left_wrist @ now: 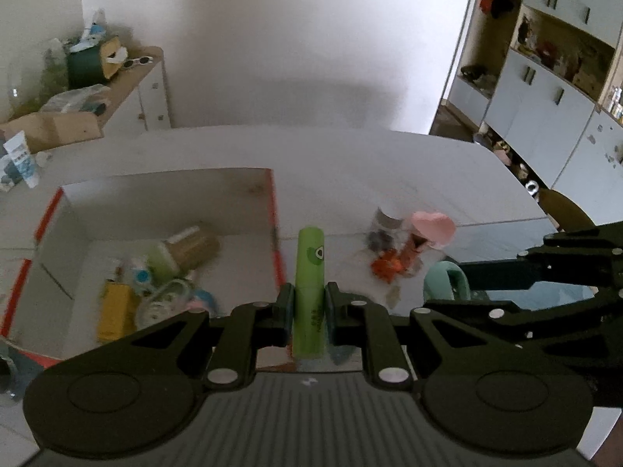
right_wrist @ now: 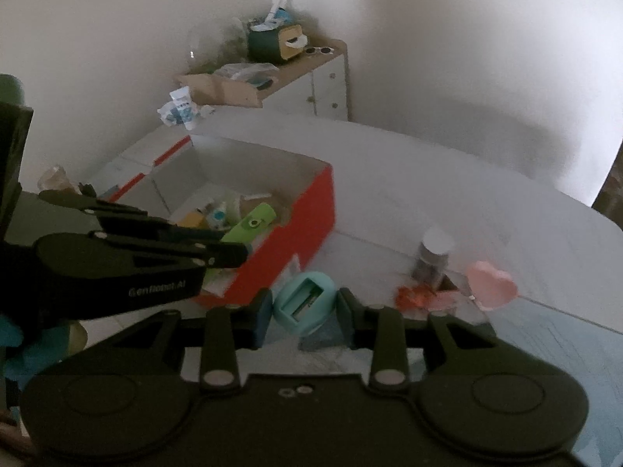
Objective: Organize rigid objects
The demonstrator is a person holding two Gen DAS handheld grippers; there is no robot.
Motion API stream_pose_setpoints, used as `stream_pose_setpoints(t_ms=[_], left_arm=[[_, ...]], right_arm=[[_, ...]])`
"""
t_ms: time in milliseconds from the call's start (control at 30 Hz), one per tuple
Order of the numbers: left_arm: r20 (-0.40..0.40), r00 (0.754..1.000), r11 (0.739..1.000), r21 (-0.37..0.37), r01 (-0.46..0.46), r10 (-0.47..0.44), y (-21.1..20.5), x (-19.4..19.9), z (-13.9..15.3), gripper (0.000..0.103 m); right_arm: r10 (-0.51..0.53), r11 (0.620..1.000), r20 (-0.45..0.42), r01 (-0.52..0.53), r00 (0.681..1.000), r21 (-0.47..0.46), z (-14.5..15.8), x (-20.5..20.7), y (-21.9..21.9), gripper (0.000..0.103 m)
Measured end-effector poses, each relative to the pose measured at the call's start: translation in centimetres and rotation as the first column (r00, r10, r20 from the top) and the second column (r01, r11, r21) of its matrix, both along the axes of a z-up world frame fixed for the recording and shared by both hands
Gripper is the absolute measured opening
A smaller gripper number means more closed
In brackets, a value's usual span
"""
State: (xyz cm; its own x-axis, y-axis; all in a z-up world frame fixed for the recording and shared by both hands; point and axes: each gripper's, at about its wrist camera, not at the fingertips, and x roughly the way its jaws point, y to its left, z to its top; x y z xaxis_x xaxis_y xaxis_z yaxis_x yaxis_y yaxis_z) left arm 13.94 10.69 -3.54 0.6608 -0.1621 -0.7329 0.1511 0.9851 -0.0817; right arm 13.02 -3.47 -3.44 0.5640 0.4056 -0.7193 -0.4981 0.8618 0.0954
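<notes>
I have both tools loaded over the counter. My left tool pinches a green tube low on its body, so it stands upright between the pads, just right of the box wall. My right tool is clamped on a teal sharpener, gripped across its rounded sides with the slot facing the camera, near the box's red corner. I judge both are carried this way for dropping into the box, which already holds a yellow carton, a brown cylinder and other small things. Left on the counter to the right: a jar, a pink heart and orange scraps, bunched together and apparently next in line.
</notes>
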Motion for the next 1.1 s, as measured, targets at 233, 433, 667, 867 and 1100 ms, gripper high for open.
stream_pose_setpoints(t_ms=[233,433,667,867,1100], left_arm=[[0.008,1.000,1.000,0.000,-0.025,0.025,4.1,0.3,0.6,0.016],[0.014,0.998,0.999,0.002,-0.053,0.053,7.7,0.6,0.8,0.016],[0.012,0.995,0.995,0.005,-0.098,0.098,12.1,1.4,0.8,0.016],[0.002,0.990,0.990,0.014,-0.139,0.139,15.6,2.9,0.2,0.016],[-0.028,0.983,0.983,0.034,-0.180,0.181,18.2,5.3,-1.6,0.016]], right_arm=[[0.022,1.000,0.019,-0.022,1.000,-0.003,0.6,-0.1,3.5,0.035],[0.037,0.999,0.022,-0.037,0.999,-0.008,0.7,0.2,6.3,0.035],[0.056,0.998,0.021,-0.056,0.998,-0.018,0.5,0.9,9.4,0.035],[0.056,0.998,0.018,-0.056,0.998,-0.031,-0.1,2.0,11.4,0.035],[0.049,0.995,0.010,-0.048,0.999,-0.082,-1.4,3.8,13.2,0.035]])
